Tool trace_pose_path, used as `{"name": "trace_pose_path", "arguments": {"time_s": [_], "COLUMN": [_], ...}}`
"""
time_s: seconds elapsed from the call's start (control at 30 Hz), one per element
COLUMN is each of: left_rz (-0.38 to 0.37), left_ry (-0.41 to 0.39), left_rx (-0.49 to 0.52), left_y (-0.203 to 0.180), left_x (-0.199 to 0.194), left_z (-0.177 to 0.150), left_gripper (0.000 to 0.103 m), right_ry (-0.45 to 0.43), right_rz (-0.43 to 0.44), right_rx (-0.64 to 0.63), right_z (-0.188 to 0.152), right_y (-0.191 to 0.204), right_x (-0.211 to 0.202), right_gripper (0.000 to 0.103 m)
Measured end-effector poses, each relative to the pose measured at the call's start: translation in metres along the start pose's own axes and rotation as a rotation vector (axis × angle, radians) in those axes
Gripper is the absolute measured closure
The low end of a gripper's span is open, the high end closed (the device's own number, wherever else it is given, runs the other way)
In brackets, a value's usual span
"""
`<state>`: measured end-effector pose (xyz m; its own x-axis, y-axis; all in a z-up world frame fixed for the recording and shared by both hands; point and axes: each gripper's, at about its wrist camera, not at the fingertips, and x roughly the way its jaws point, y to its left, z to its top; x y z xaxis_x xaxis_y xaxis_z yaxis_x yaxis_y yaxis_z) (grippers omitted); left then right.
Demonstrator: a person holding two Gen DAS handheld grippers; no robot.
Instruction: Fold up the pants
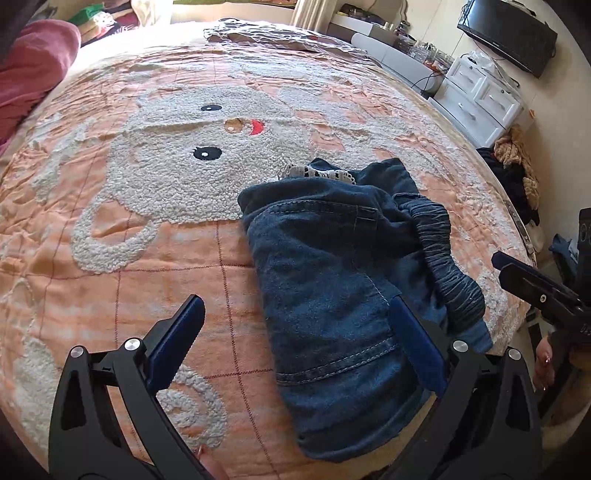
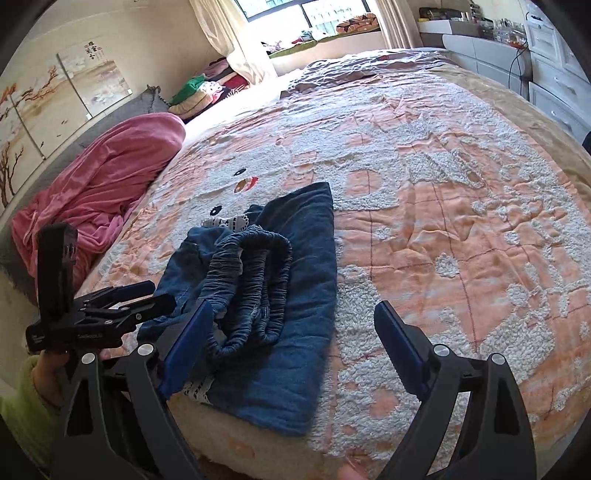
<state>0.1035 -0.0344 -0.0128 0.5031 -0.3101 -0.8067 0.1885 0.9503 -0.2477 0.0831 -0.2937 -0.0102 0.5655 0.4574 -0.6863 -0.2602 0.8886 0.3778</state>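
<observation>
The blue denim pants (image 1: 332,280) lie folded into a compact bundle on the bed near its front edge, elastic waistband (image 1: 439,251) on top at the right, white lace trim at the far side. In the right wrist view the pants (image 2: 295,288) lie left of centre, waistband (image 2: 251,280) bunched on top. My left gripper (image 1: 295,336) is open and empty, its right finger over the pants' near part. My right gripper (image 2: 295,347) is open and empty just above the pants' near end. Each gripper shows at the edge of the other's view: the right one (image 1: 532,288) and the left one (image 2: 122,306).
The bed is covered by an orange quilt with a white fleecy cartoon face (image 1: 207,147). A pink blanket (image 2: 99,184) lies heaped at the left. White drawers (image 1: 480,99) and a TV (image 1: 506,33) stand beyond the bed's right side. Clothes are piled by the window (image 2: 207,88).
</observation>
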Motion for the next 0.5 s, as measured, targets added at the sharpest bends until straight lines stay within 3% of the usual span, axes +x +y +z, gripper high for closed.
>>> {"name": "trace_pose_path", "arguments": {"time_s": [0.37,0.4,0.47,0.5], "left_rz": [-0.049,-0.05,-0.049,-0.052], "left_ry": [0.021,0.023,0.024,0.026], "left_rx": [-0.032,-0.028,-0.027,-0.027], "left_y": [-0.005,-0.005,-0.006,-0.006], "left_x": [0.021,0.022,0.023,0.024], "left_z": [-0.004,-0.004,-0.003,-0.002], "left_gripper": [0.009,0.009,0.01,0.017], "right_ry": [0.077,0.082,0.109,0.112], "right_rz": [0.059,0.061,0.093,0.11], "right_rx": [0.048,0.049,0.065,0.073], "right_z": [0.015,0.016,0.015,0.014], "right_y": [-0.015,-0.016,-0.019,-0.02], "right_x": [0.047,0.05,0.06,0.063], "right_gripper": [0.015,0.017,0.031,0.041]}}
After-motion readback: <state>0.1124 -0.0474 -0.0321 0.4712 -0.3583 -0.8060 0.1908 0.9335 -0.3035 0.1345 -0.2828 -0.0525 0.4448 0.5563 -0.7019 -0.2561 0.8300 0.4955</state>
